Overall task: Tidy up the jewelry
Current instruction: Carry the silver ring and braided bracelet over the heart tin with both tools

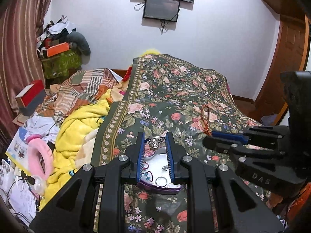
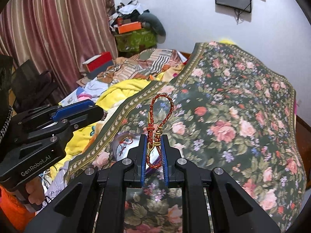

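1. Left wrist view: the left gripper (image 1: 155,145) is clamped on a chunky silver ring (image 1: 155,143) with a pale cross motif, held just above the far rim of a heart-shaped tin (image 1: 155,188) that lies on the floral bedspread (image 1: 175,89).
2. Inside the tin I can see a plain silver band (image 1: 161,181), a small sparkly piece (image 1: 164,168) and some red cord (image 1: 146,166), so part of the sorting looks done.
3. The right gripper (image 2: 154,151) is pinched on a braided red-and-gold bracelet (image 2: 161,116), whose loop stands up past the fingertips, clear of the bedspread.
4. By my reckoning, both held pieces are not yet in the tin; no other loose jewelry shows on the bedspread.
5. Along the bedspread's left edge lie a yellow blanket (image 1: 77,128), a patchwork quilt (image 1: 81,89) and a pink fluffy band (image 1: 38,155), none blocking the tin.
6. The two grippers sit close together, so they could crowd each other over the tin.
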The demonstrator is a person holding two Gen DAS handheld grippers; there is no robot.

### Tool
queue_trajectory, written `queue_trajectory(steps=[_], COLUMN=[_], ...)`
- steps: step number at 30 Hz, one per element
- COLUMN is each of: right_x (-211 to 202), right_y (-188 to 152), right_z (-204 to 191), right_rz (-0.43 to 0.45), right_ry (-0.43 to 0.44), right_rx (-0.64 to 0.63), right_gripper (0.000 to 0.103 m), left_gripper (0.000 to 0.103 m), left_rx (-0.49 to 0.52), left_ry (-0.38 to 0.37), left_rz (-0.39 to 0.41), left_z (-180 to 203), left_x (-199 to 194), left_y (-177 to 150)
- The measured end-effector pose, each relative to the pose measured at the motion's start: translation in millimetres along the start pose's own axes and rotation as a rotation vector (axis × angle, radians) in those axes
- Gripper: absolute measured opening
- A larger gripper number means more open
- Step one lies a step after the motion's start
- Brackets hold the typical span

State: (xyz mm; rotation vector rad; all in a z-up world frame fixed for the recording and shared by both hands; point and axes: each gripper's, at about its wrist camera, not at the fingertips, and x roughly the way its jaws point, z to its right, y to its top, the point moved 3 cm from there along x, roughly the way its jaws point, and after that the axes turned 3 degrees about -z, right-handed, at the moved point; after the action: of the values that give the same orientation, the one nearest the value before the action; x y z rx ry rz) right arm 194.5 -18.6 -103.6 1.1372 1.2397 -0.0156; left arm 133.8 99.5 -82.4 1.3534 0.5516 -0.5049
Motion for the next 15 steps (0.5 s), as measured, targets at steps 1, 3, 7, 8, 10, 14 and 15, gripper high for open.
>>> queue_trajectory(steps=[1, 3, 7, 8, 10, 14, 15], right_x=[6, 12, 29, 34, 40, 47, 49], right_y=[-1, -2, -8, -10, -11, -14, -14], right_z=[-1, -4, -7, -7, -7, -11, -11], right_rz=[-0.011, -0.023, -0.062, -0.071, -0.085, -0.098, -0.101], right_ry=[0.006, 0.016, 0.036, 0.042, 0.054, 0.073, 0.078], right_rx=[-0.001, 0.001, 0.005, 0.006, 0.008, -0.006, -0.009], right_gripper=[0.012, 0.012, 0.012, 0.012, 0.012, 0.012, 0.012], left_gripper=[0.02, 0.02, 0.02, 0.02, 0.02, 0.02, 0.02], left_rx=[-0.003, -0.007, -0.012, -0.015, -0.016, -0.014, -0.013], left_ry=[0.0, -0.002, 0.0, -0.003, -0.005, -0.002, 0.001], left_rz=[-0.006, -0.018, -0.055, -0.065, -0.075, -0.095, -0.099], left_z=[-2, -5, -11, -12, -12, -11, -11], left_x=[3, 9, 23, 27, 31, 39, 40], left_y=[-1, -4, -9, -11, -13, -17, -17])
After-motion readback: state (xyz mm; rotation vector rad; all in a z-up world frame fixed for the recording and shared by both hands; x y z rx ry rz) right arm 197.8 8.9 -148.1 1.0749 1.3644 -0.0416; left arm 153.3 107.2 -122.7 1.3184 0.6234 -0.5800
